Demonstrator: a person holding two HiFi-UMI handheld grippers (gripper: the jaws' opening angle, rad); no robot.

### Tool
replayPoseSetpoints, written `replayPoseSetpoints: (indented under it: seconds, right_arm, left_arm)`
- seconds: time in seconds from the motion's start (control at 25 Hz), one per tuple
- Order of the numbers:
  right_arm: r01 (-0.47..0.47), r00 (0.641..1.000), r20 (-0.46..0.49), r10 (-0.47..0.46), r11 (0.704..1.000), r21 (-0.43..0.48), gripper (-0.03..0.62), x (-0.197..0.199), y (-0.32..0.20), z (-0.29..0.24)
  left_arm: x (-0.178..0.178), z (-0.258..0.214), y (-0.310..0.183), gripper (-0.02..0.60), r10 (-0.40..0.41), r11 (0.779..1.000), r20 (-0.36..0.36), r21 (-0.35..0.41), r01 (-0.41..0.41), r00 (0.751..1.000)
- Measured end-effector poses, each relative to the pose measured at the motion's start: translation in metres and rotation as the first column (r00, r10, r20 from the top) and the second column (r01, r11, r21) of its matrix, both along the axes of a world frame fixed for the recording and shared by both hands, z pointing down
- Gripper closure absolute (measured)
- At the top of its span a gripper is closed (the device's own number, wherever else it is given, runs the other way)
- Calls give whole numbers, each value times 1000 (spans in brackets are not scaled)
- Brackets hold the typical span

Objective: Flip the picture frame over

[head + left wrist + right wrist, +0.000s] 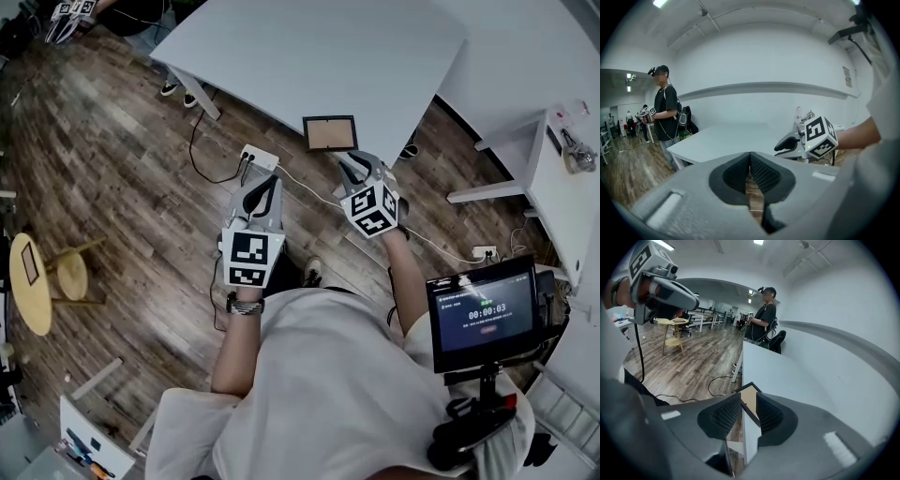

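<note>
Picture frame, a dark-rimmed rectangle with a tan panel facing up, lies flat on the near corner of the white table in the head view. The right gripper hovers just beside its near edge and does not touch it. The left gripper is over the wooden floor, apart from the table.

In the left gripper view, the left gripper has its pads meeting at the tips and holds nothing.

In the right gripper view, the right gripper has its jaws apart. The frame shows through the gap, ahead of the pads and not gripped.

I judge that the flip is not yet begun: gripping, lifting, turning over and setting down all remain.
</note>
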State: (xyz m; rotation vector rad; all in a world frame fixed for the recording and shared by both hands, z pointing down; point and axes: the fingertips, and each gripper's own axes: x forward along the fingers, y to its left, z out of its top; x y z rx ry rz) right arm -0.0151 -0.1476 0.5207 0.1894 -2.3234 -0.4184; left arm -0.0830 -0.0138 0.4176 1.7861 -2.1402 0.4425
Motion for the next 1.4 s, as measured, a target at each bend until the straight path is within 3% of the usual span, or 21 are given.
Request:
replayPoseSetpoints:
  seconds: [0.16, 0.68, 0.96, 1.16, 1.4]
  right_arm:
    - [32, 999, -41, -32, 999, 8, 490, -43, -10, 35]
    - [128, 977, -186, -107, 987, 102, 471, -38, -4, 80]
    - [187, 951, -281, -132, 966, 178, 468, -70, -2, 133]
    - [181, 950, -295, -101, 949, 258, 453, -70, -8, 136]
    - [215, 936, -331, -115, 935, 283, 448, -66, -9, 142]
  left_arm:
    - [-45, 28, -8, 577, -3, 999, -36, -35, 1, 999]
    - [-59, 49, -1, 577, -39, 995, -72, -96, 32, 997]
    - [-95, 90, -4, 577, -24, 990, -115, -142, 8, 993]
    - [-91, 93, 0, 577, -22, 987, -119, -159, 3, 993]
    - [-82, 93, 0, 577, -15, 987, -128, -161, -6, 992]
